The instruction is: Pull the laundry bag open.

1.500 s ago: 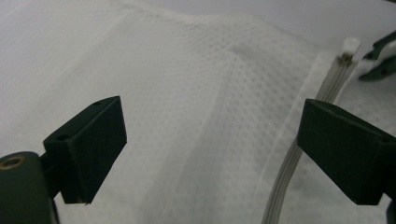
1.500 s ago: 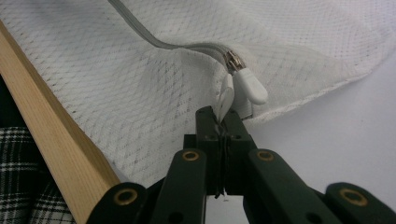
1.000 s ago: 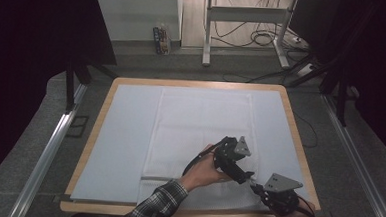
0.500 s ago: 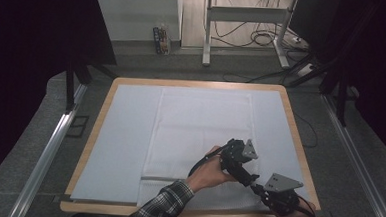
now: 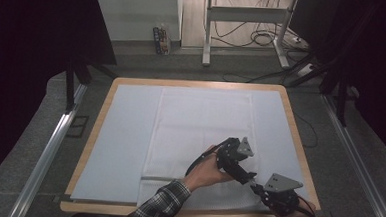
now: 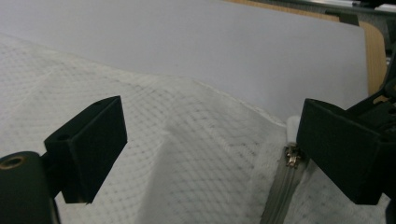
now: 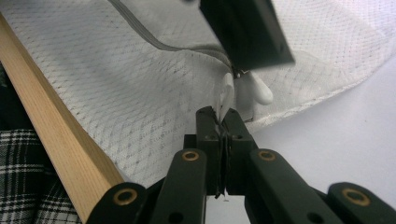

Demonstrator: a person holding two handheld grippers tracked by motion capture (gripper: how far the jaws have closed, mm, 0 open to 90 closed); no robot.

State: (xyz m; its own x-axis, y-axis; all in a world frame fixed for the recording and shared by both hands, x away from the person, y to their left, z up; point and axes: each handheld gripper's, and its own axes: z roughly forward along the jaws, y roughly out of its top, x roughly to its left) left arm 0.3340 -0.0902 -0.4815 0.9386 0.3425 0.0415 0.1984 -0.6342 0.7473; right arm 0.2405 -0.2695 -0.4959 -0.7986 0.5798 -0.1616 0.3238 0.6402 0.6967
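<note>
High view: The worktop (image 5: 105, 114) occupies the centre of the frame, with a wooden rim and a pale blue-grey surface. A white mesh bag (image 5: 199, 134) lies flat on it, running from the upper centre down to the lower edge. A grey zipper (image 5: 162, 178) crosses the bag near the lower edge. The left hand-held gripper (image 5: 247, 179) sits at lower centre right over the bag, held by a hand (image 5: 205, 173) with a plaid sleeve (image 5: 161, 204) entering from the bottom. The right hand-held gripper (image 5: 256, 188) is at the lower right, just beside the left one, near the right end of the zipper line.

Left gripper view: The left hand-held gripper (image 6: 210, 149) has its jaws set wide apart, one at the left of the frame and one at the right, holding nothing. The white mesh bag (image 6: 177, 158) lies between and below them, slightly raised in a fold. The zipper (image 6: 280, 186) and its metal slider (image 6: 293, 157) appear at the lower right, just beside the right-hand jaw. The bare worktop (image 6: 233, 51) fills the upper frame.

Right gripper view: The right hand-held gripper (image 7: 223, 122) rises from the bottom centre with its jaws pressed together on a white pull tab (image 7: 226, 99), which leads up to the zipper end. The zipper (image 7: 154, 39) curves from the upper left toward the centre. One jaw of the left hand-held gripper (image 7: 245, 30) hangs just above the tab. The mesh bag (image 7: 140, 102) covers the left and upper frame, and the wooden worktop edge (image 7: 56, 140) runs diagonally at the left.
</note>
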